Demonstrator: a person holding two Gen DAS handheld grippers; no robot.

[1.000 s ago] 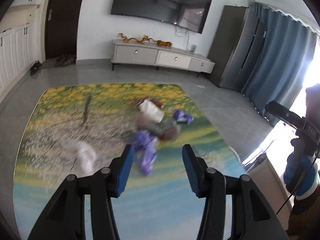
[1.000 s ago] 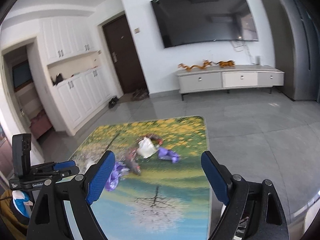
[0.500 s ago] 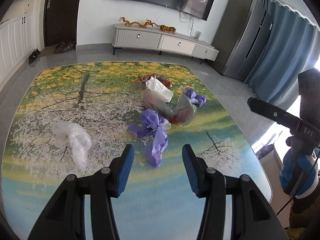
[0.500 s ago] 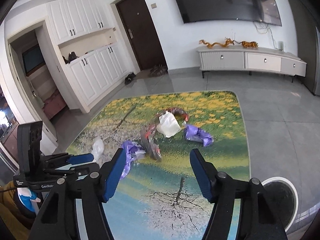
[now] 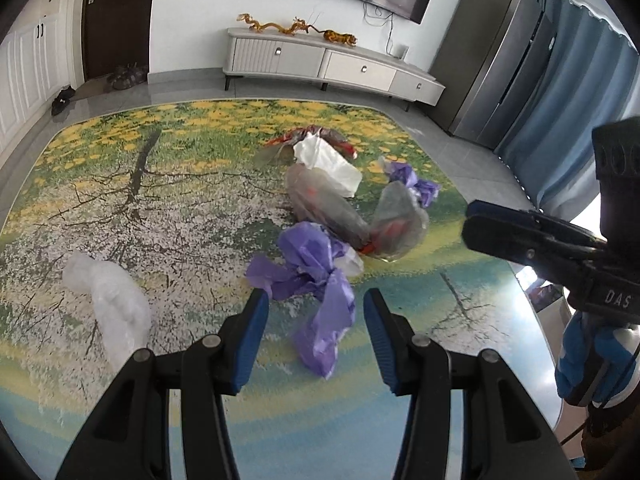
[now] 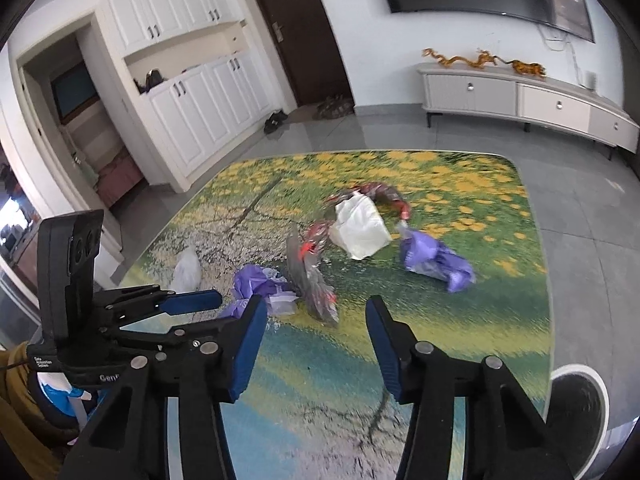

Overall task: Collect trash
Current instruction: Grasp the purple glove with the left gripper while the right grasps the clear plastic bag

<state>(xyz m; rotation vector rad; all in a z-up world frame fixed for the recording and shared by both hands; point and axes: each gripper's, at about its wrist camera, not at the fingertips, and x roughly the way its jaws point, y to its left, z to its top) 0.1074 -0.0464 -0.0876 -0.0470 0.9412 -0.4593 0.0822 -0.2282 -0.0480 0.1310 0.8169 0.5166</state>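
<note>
Tabletop (image 5: 168,184) showing a printed scene: yellow flowers, white blossom, dark tree trunks, blue-green band near the camera. Trash showing purple bag (image 5: 316,276), second purple bag (image 6: 434,258), white bag (image 5: 326,164), clear-whitish bag (image 5: 112,300), grey translucent wrappers with red print (image 5: 332,208). Gripper pads (image 5: 250,340) showing blue on black.

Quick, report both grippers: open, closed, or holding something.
Left gripper: open, holding nothing; the purple bag lies on the table between and beyond its fingers.
Right gripper: open, holding nothing.

Grey tiled floor (image 5: 448,152), blue curtains (image 5: 576,92)
</note>
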